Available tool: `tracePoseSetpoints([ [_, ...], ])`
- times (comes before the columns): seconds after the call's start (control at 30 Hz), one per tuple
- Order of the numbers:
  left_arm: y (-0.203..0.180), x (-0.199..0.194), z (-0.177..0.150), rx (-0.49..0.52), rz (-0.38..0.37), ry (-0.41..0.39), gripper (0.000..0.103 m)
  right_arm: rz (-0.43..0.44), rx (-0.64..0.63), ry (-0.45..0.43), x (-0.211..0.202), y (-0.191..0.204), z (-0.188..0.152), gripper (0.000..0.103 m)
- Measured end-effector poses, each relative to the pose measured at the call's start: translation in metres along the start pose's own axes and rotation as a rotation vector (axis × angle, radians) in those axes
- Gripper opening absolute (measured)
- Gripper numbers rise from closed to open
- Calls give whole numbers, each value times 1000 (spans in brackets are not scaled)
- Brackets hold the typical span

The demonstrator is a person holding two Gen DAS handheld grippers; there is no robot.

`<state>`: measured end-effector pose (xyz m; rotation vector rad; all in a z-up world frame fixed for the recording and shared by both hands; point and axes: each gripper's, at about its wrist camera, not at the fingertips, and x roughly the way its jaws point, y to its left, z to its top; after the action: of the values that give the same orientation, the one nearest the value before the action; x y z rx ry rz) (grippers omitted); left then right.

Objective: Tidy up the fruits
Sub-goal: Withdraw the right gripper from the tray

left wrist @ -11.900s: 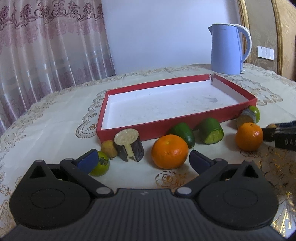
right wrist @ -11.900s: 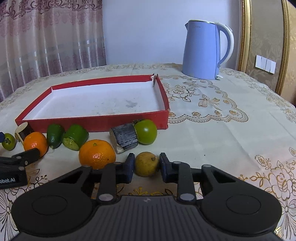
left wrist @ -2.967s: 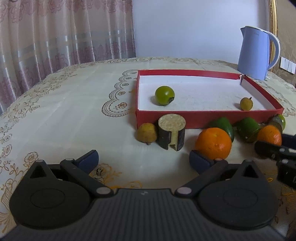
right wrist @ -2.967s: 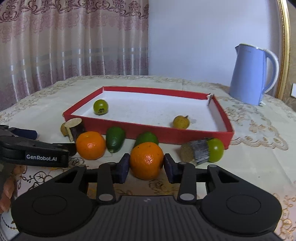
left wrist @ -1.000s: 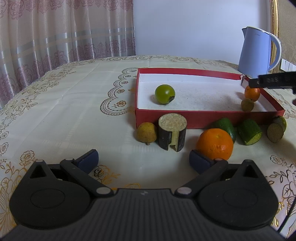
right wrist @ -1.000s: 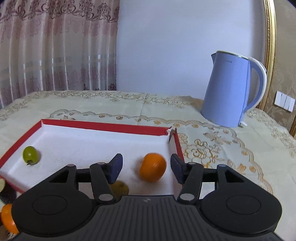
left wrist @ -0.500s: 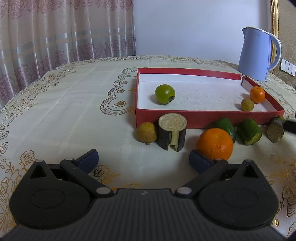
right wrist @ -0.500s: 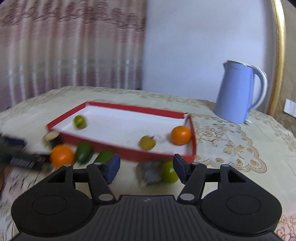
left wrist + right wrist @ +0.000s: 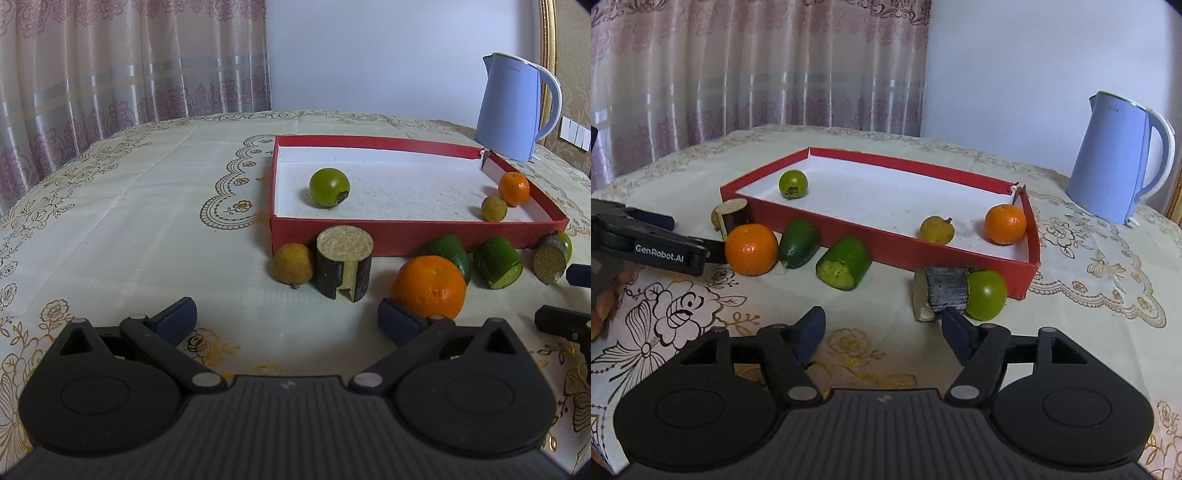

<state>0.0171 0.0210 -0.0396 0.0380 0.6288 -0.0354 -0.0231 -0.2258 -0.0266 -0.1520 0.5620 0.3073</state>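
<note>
Right wrist view: right gripper point(image 9: 882, 328) empty, jaws just been opening, nothing between them. Red tray point(image 9: 964, 254) holds small orange point(image 9: 1005, 224) in its far right corner, yellow fruit point(image 9: 937, 229) beside it, green fruit point(image 9: 793, 184) at far left. Left gripper point(image 9: 288, 319) wide, empty; big orange point(image 9: 428, 288) on table point(image 9: 147, 221) touching its right finger point(image 9: 397, 321).

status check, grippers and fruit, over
Both hand-held grippers, left and right, open and empty; right's jaws just widened. Three fruits in red tray; orange by left's fingertip. Nothing blocking.
</note>
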Motion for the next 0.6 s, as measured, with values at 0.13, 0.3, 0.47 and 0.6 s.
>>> tracePoseSetpoints([
  [0.13, 1, 0, -1, 2, -4, 0, 103, -16, 4, -1, 0, -2, -3, 77],
  [0.3, 4, -1, -1, -12, -11, 2, 103, -20, 61, 30, 4, -12, -3, 89],
  [0.47, 4, -4, -1, -17, -14, -5, 103, 1, 104, 37, 5, -18, -6, 92],
  [0.6, 4, -10, -2, -28, -40, -11, 103, 14, 126, 42, 7, -22, -6, 92],
])
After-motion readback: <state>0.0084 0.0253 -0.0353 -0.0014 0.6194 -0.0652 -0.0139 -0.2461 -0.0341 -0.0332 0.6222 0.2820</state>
